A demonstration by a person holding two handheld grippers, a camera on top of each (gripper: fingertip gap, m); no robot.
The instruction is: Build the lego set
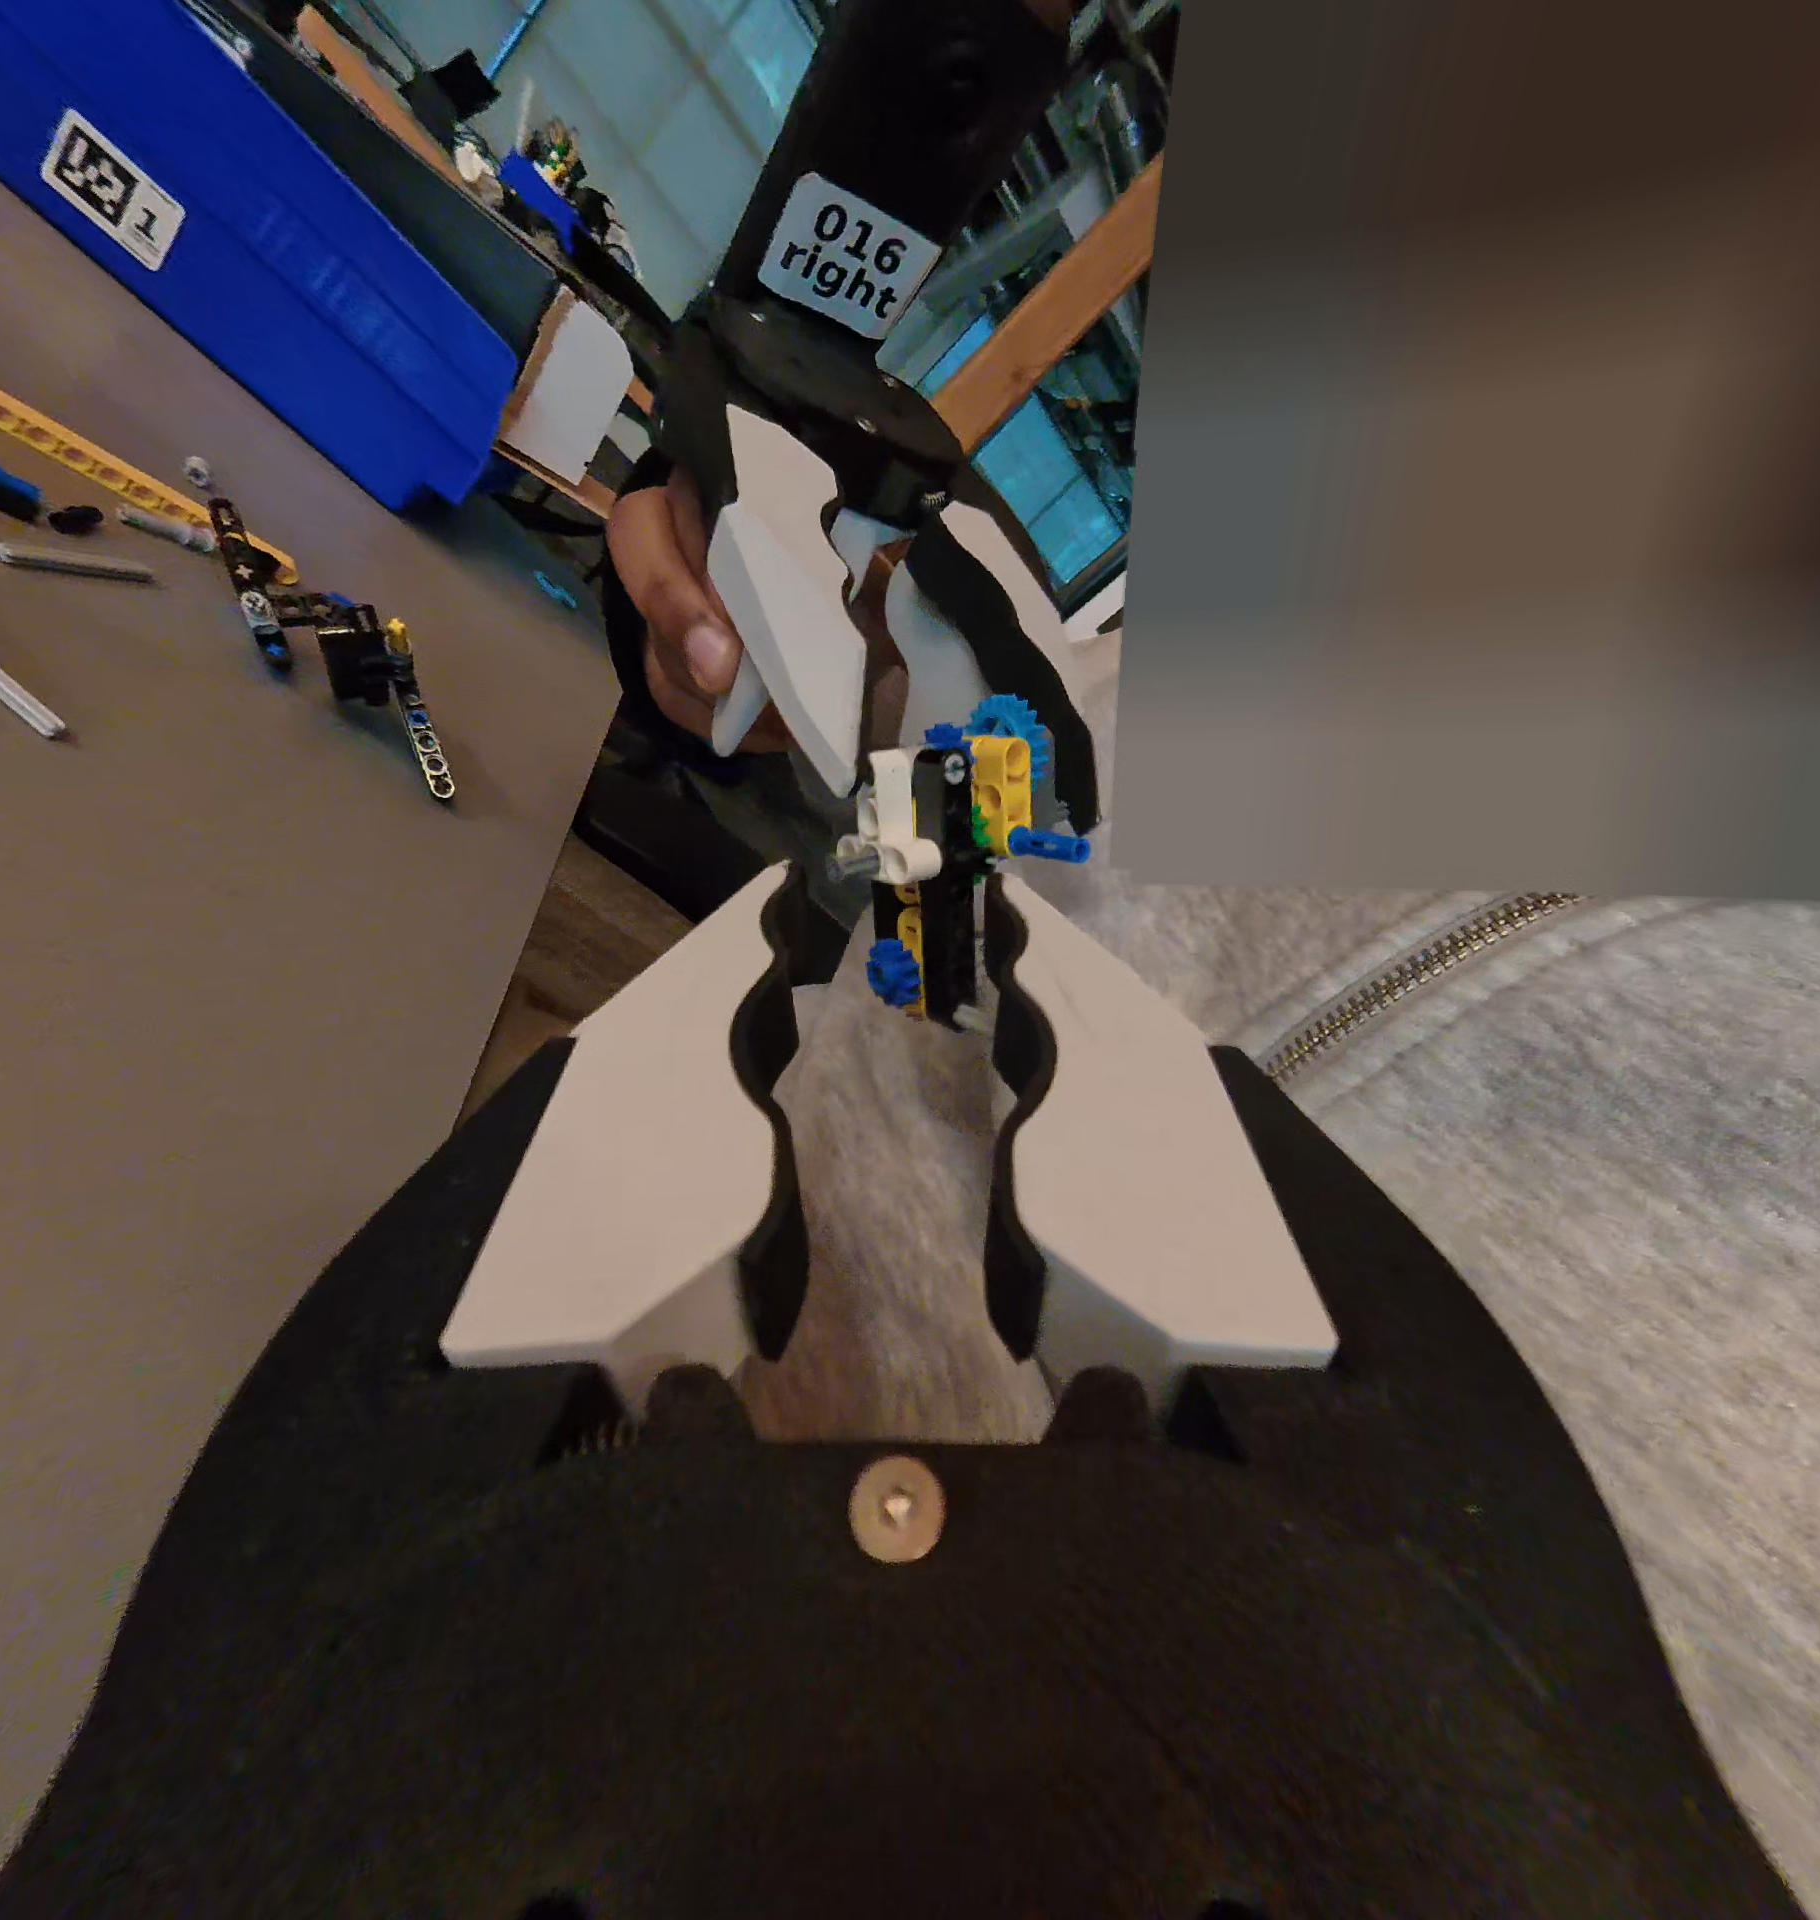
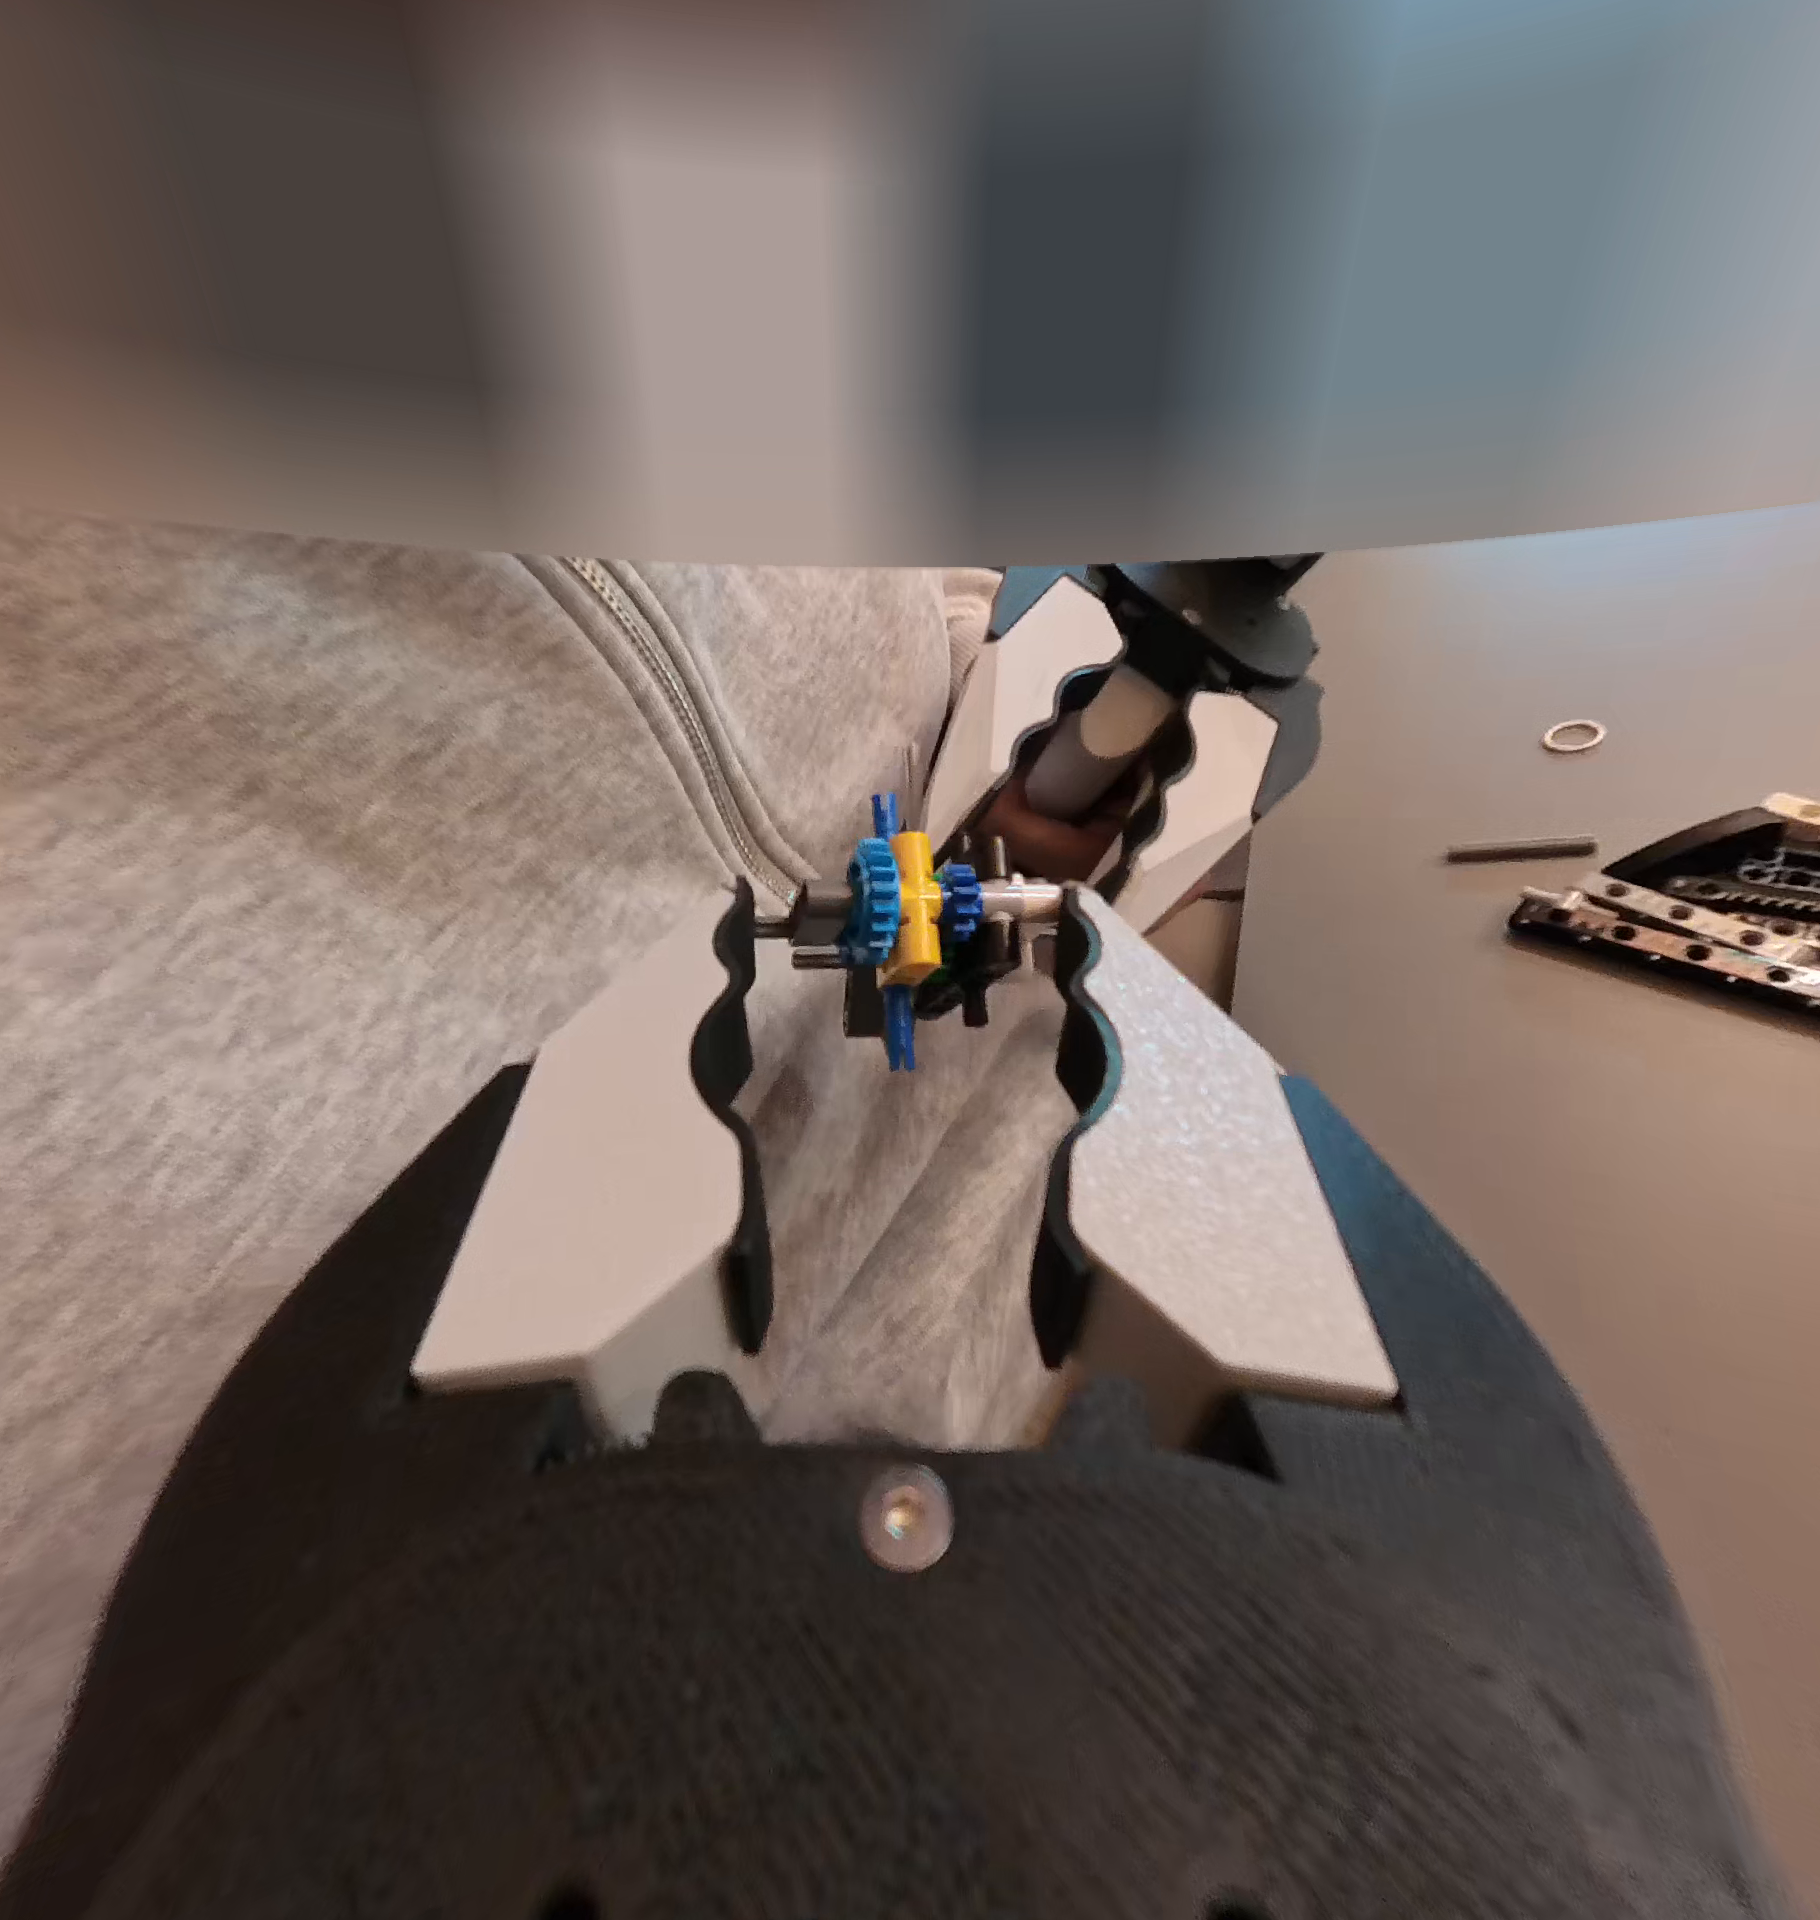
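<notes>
Lego gear assembly [image 1: 942, 862], black, yellow, white and blue, hangs in the air off the desk [image 1: 210, 987], in front of a grey zipped hoodie [image 2: 262, 831]. Left gripper [image 1: 890, 914] has its jaws partly closed around the lower black beam. Right gripper [image 2: 901, 925] pinches the axle ends between its jaw tips, blue gears between them. Loose pieces [image 1: 345, 634] lie left, well apart.

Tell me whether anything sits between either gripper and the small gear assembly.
Nothing visible does. The gear assembly spans the right gripper jaws, touching both tips, and its lower end sits at the left gripper jaw tips.
</notes>
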